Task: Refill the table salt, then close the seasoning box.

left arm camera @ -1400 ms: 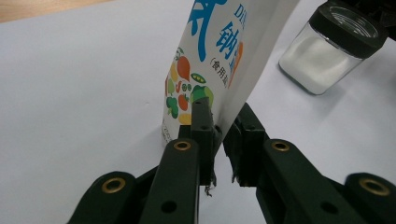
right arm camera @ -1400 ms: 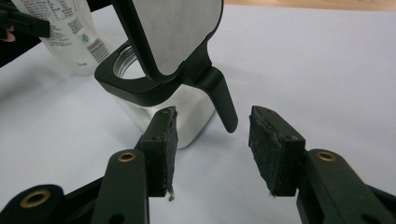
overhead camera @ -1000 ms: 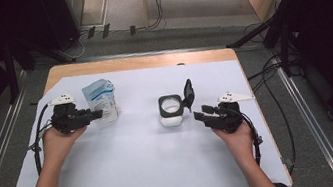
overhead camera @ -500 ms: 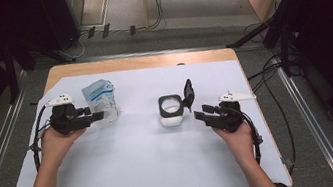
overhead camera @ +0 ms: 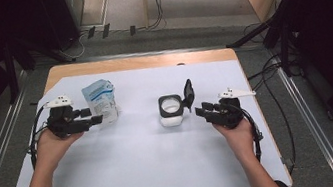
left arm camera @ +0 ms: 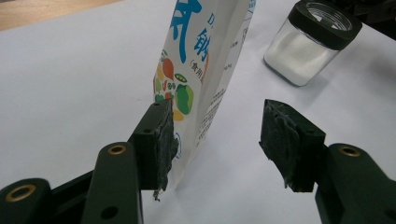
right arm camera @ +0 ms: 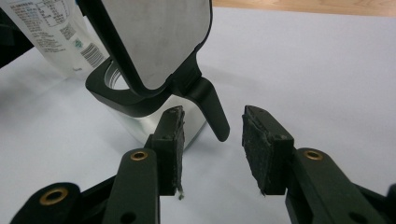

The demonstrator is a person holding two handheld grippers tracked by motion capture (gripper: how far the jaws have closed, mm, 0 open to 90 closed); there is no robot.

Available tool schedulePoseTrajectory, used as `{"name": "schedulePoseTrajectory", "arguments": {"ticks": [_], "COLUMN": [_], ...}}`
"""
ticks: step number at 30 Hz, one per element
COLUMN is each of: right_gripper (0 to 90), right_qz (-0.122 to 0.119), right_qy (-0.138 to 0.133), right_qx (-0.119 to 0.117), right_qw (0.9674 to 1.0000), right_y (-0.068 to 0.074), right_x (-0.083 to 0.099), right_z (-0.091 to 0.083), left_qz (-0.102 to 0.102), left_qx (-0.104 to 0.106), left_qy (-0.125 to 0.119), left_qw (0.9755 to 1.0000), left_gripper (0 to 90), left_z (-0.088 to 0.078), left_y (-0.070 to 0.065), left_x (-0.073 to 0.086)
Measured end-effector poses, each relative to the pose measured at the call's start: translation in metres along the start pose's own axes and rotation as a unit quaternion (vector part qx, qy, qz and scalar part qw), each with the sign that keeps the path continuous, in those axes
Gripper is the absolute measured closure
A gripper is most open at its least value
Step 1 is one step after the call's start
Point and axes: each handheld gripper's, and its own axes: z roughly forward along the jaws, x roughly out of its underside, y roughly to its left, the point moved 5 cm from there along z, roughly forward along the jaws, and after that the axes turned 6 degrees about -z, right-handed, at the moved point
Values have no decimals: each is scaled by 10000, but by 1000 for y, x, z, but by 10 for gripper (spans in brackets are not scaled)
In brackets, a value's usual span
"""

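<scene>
The printed stand-up pouch stands upright near the table's left edge, between the left gripper's jaws, which have just been opening; the far pad is clear of it. At mid-table, the white-filled glass jar has its black lid flipped up, with the right gripper beside it, jaws apart though just closing, clamping nothing.

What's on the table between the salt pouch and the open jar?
Nothing: between the pouch and the jar the white table cover is bare, as the high view shows; the left gripper view shows the same gap.
</scene>
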Motion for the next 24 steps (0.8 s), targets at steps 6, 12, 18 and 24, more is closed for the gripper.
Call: {"name": "schedulePoseTrajectory", "arguments": {"ticks": [6,12,18,24], "right_gripper": [625,650,708,797], "right_qz": [93,177,171,313], "right_qy": [-20,-41,-60,-145], "right_qx": [-17,-27,31,-44], "right_qw": [10000,9998,9998,9994], "right_y": [-3,-7,-13,-19], "right_x": [-3,-6,-14,-25], "right_z": [2,4,9,11], "left_qz": [-16,-66,-128,-212], "left_qx": [-43,-97,-169,-290], "left_qy": [-7,9,49,210], "left_qw": [10000,9999,9998,9991], "left_gripper": [434,423,419,420], "left_z": [-7,-12,-18,-19], "left_y": [-1,-1,2,8], "left_x": [3,9,20,36]}}
